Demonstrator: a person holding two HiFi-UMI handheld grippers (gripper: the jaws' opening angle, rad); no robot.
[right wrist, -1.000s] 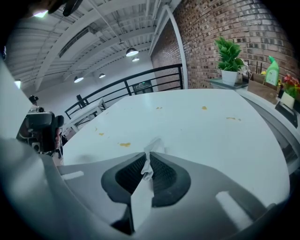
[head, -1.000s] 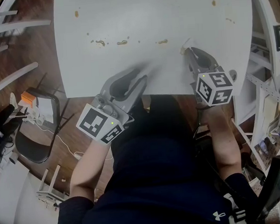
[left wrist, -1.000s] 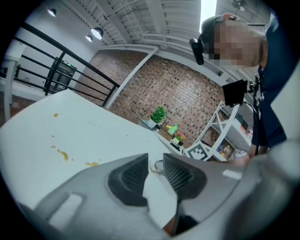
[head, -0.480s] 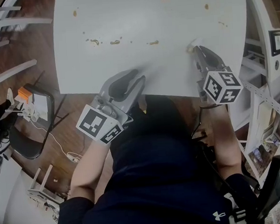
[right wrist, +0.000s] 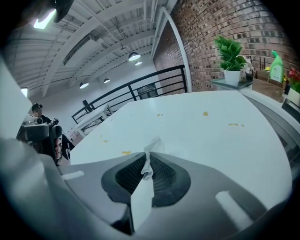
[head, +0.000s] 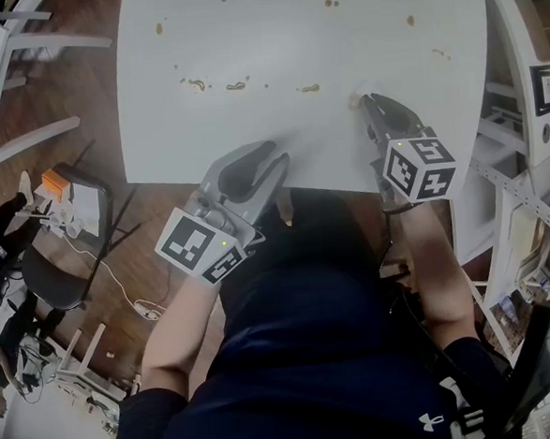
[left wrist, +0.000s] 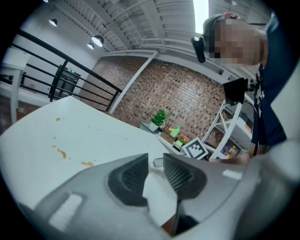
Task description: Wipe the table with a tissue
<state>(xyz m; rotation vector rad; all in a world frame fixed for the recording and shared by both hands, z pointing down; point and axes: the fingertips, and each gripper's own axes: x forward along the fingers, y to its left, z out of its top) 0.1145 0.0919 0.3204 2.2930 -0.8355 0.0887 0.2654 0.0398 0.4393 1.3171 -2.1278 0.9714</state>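
Observation:
The white table (head: 272, 45) carries several brown stains, among them a smear (head: 309, 89) near its middle and others (head: 193, 83) to the left. My right gripper (head: 364, 102) rests low on the table's right part, shut on a white tissue (head: 354, 99) that pokes past its tips just right of the middle smear. In the right gripper view the tissue (right wrist: 149, 161) is pinched between the pads, with a stain (right wrist: 126, 152) just ahead. My left gripper (head: 278, 159) hovers at the table's near edge, and a white tissue piece (left wrist: 158, 194) sits pinched between its pads.
A white shelf unit (head: 530, 102) stands right of the table. White chairs (head: 10, 54) and a dark folding chair (head: 67, 266) with cables are on the wooden floor to the left. A potted plant (right wrist: 230, 58) sits beyond the far table end.
The right gripper with its tissue slid right, away from the middle smear, then came back left next to it. The left gripper stayed at the near edge.

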